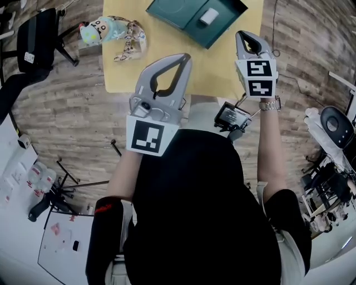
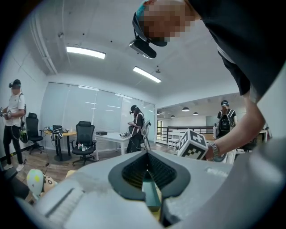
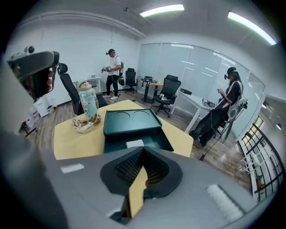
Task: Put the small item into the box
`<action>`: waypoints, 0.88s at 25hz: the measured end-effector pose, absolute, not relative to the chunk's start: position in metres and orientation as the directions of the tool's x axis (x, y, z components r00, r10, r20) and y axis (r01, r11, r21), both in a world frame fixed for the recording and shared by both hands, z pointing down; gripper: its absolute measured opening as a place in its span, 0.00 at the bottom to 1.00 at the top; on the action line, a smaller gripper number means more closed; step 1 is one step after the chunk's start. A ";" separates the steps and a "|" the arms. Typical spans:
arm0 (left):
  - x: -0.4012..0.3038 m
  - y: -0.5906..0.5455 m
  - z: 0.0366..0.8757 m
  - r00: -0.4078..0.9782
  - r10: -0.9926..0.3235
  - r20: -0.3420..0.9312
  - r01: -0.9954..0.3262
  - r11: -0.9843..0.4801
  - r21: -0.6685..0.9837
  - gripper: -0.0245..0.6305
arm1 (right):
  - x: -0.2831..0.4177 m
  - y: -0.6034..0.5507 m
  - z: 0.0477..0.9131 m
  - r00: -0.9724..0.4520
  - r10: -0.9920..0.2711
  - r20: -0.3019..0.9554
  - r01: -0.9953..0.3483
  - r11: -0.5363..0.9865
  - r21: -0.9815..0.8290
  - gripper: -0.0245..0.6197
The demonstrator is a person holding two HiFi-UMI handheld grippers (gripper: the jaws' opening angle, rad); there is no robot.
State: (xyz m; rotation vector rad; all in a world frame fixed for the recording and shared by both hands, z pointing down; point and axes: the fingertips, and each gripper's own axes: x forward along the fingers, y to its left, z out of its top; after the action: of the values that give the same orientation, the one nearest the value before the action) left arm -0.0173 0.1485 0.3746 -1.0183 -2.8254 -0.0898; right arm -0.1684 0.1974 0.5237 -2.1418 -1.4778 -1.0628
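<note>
The small white block (image 1: 209,16) already lies inside the open dark green box (image 1: 229,15), which sits at 12 o'clock on the yellow table (image 1: 122,72) in the head view. So I think the job is almost done. The right gripper (image 1: 243,34) hangs just at 5 o'clock from the box. Its fingers are pressed together with nothing in them. The left gripper (image 1: 186,57) is at 7 o'clock from the box, also closed up and empty. To end well, I think both hands should go up and away slowly. They must not bump the box wall, so the block does not hop out. The right gripper view shows the box best. You can see the flat lid with two round dents at 12 o'clock from the block, and a soft blue toy doll (image 3: 88,105) at 10 o'clock. The left gripper view points out into the room. It shows other people, office chairs and the right gripper's marker cube (image 2: 193,145), and only a thin strip of green between the fingers. Only the head view shows both grippers at once.
</note>
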 end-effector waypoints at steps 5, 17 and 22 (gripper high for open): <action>-0.019 0.134 0.366 -0.788 0.601 0.135 0.607 0.795 0.000 0.04 | -0.178 0.176 0.492 0.156 0.717 0.679 0.916 -0.363 0.172 0.04; -0.010 0.102 0.334 -0.811 0.579 0.086 0.578 0.815 -0.035 0.04 | -0.189 0.121 0.390 0.093 0.858 0.506 0.950 -0.228 0.211 0.04; -0.003 0.090 0.315 -0.808 0.586 0.053 0.584 0.810 -0.050 0.04 | -0.183 0.095 0.342 0.084 0.903 0.420 0.955 -0.193 0.225 0.04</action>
State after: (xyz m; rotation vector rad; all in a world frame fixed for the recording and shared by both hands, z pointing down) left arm -0.0031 0.0898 0.3150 -0.9475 -2.9260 0.0483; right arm -0.1825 0.0955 0.3421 -2.2309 -1.9229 -0.7294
